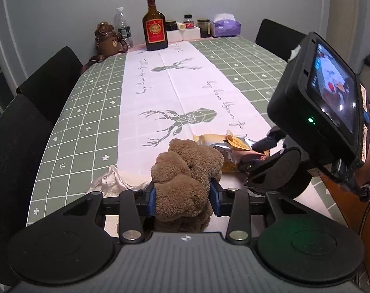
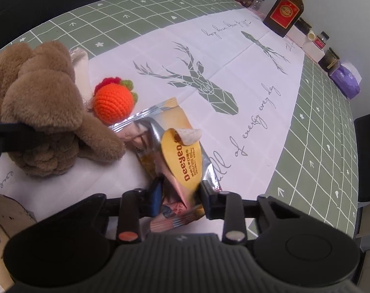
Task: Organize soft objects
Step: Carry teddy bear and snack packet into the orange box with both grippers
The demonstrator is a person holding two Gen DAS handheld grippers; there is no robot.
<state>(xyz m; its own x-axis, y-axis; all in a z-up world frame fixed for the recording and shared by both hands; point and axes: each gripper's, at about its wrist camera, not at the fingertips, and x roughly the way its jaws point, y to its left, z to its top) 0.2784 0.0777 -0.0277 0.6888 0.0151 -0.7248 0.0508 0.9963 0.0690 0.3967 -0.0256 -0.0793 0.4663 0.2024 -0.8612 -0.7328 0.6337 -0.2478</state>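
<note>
A brown plush toy rests on the white deer-print runner near the table's front edge. My left gripper is shut on it, both blue pads pressed into the fur. In the right wrist view the plush sits at the left with a black finger of the left gripper across it. Beside it lies a silver and yellow foil snack packet. My right gripper is shut on the packet's near end. An orange crocheted ball lies between plush and packet. The packet and right gripper also show in the left wrist view.
A crumpled white cloth lies left of the plush. Along the far wall stand a brown liquor bottle, a water bottle, a bear-shaped bag, jars and a purple tissue pack. Black chairs flank the table. A wooden box sits near left.
</note>
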